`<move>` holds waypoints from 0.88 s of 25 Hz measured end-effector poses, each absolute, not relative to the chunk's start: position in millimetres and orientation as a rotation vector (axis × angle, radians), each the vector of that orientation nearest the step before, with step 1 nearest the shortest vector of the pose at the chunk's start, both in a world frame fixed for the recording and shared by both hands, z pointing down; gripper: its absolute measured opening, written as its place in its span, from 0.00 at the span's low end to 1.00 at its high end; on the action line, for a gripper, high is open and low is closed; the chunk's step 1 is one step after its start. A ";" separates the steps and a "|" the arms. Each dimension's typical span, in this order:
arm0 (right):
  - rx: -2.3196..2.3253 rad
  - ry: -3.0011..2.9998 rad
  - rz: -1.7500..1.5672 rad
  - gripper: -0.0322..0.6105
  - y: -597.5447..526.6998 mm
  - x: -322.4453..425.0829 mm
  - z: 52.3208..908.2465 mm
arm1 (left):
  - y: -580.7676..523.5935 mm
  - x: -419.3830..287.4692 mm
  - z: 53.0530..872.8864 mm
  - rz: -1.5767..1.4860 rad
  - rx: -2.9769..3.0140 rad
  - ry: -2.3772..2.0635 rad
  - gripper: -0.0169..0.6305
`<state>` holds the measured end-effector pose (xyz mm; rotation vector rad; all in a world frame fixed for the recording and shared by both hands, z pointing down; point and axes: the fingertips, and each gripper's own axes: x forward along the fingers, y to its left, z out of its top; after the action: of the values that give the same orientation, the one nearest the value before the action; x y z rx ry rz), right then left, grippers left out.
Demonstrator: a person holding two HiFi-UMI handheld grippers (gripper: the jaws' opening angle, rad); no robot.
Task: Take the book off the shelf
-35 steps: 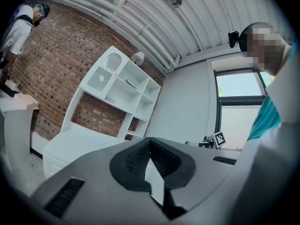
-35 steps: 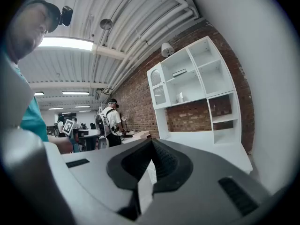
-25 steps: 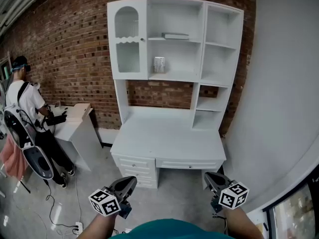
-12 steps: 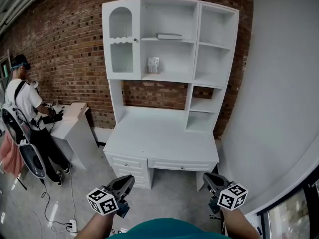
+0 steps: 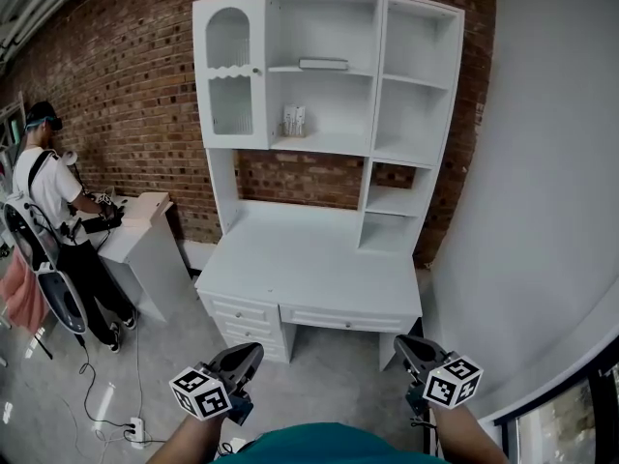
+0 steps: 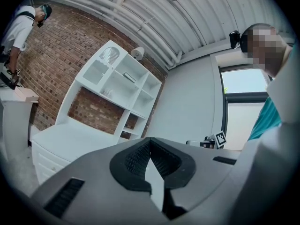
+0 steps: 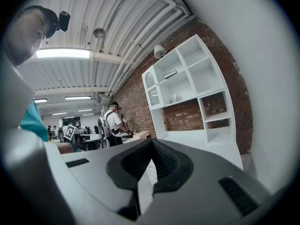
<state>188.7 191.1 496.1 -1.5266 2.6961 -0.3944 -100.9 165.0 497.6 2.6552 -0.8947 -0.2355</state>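
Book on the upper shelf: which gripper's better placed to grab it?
Left, marginally. The book lies flat in the middle compartment, roughly midway above both; the left gripper looks slightly nearer its line than the right gripper. Both are shut, empty and far below.

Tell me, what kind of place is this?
Probably a workshop or test hall, not a home: bare brick wall, exposed ceiling pipes, and another person working nearby.

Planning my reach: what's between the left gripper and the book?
Head view: the white desk, its top bare, then a small pale item shelved below the book.
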 end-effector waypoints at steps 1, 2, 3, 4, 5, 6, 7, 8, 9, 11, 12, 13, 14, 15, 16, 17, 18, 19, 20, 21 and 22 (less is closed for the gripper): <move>-1.523 2.700 -0.392 0.08 187.9 188.2 496.8 | 160.8 -103.0 498.5 -0.236 2.652 -0.900 0.05; -1.523 2.701 -0.390 0.08 184.0 188.0 497.2 | 155.5 -105.1 499.0 -0.240 2.650 -0.904 0.05; -1.527 2.699 -0.389 0.08 179.0 188.1 497.8 | 149.3 -106.9 499.5 -0.245 2.645 -0.904 0.05; -1.535 2.693 -0.391 0.08 173.0 188.3 498.8 | 142.4 -108.2 500.3 -0.250 2.638 -0.901 0.05; -1.546 2.687 -0.394 0.08 165.9 188.2 500.0 | 134.8 -109.1 501.4 -0.251 2.629 -0.896 0.05; -1.559 2.680 -0.397 0.08 157.8 187.3 501.3 | 126.2 -110.1 503.1 -0.251 2.624 -0.887 0.05; -1.571 2.673 -0.397 0.08 149.0 185.7 502.4 | 116.3 -111.4 505.3 -0.249 2.624 -0.875 0.05; -1.581 2.667 -0.394 0.08 139.3 183.3 503.1 | 104.5 -113.5 507.6 -0.249 2.627 -0.862 0.05; -1.591 2.662 -0.386 0.08 128.6 180.3 503.1 | 90.8 -116.2 509.5 -0.251 2.633 -0.848 0.05; -1.611 2.650 -0.358 0.08 103.8 172.6 500.7 | 58.0 -124.0 511.7 -0.265 2.648 -0.815 0.05; -1.623 2.642 -0.343 0.08 90.0 167.6 498.8 | 39.8 -129.0 511.7 -0.273 2.657 -0.797 0.05; -1.635 2.633 -0.331 0.08 75.5 162.1 497.0 | 21.2 -134.4 510.9 -0.279 2.665 -0.780 0.05; -1.647 2.622 -0.323 0.08 60.4 156.2 495.5 | 2.5 -139.8 509.3 -0.279 2.672 -0.765 0.05; -1.660 2.609 -0.319 0.08 44.8 150.0 493.8 | -16.2 -144.8 506.9 -0.275 2.678 -0.748 0.05; -1.672 2.596 -0.317 0.08 28.8 143.5 491.5 | -34.9 -149.6 503.8 -0.270 2.688 -0.729 0.05; -1.683 2.584 -0.316 0.08 13.0 136.5 488.5 | -53.0 -154.6 499.8 -0.262 2.701 -0.709 0.05; -1.693 2.574 -0.313 0.08 -2.4 129.0 485.1 | -70.3 -160.0 495.3 -0.252 2.715 -0.692 0.05; -1.702 2.566 -0.309 0.08 -17.4 121.5 481.7 | -87.1 -165.9 490.7 -0.243 2.729 -0.678 0.05; -1.711 2.559 -0.304 0.08 -31.8 114.3 478.7 | -103.7 -172.3 486.8 -0.237 2.741 -0.665 0.05; -1.720 2.552 -0.302 0.08 -45.9 107.7 476.4 | -120.2 -178.7 483.5 -0.236 2.750 -0.655 0.05; -1.728 2.546 -0.303 0.08 -59.7 101.9 474.7 | -136.1 -184.8 481.0 -0.235 2.752 -0.648 0.05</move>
<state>101.9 -59.7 474.7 -1.7282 2.5461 -0.3032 -184.8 -136.1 481.0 2.7523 -0.6479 -0.2347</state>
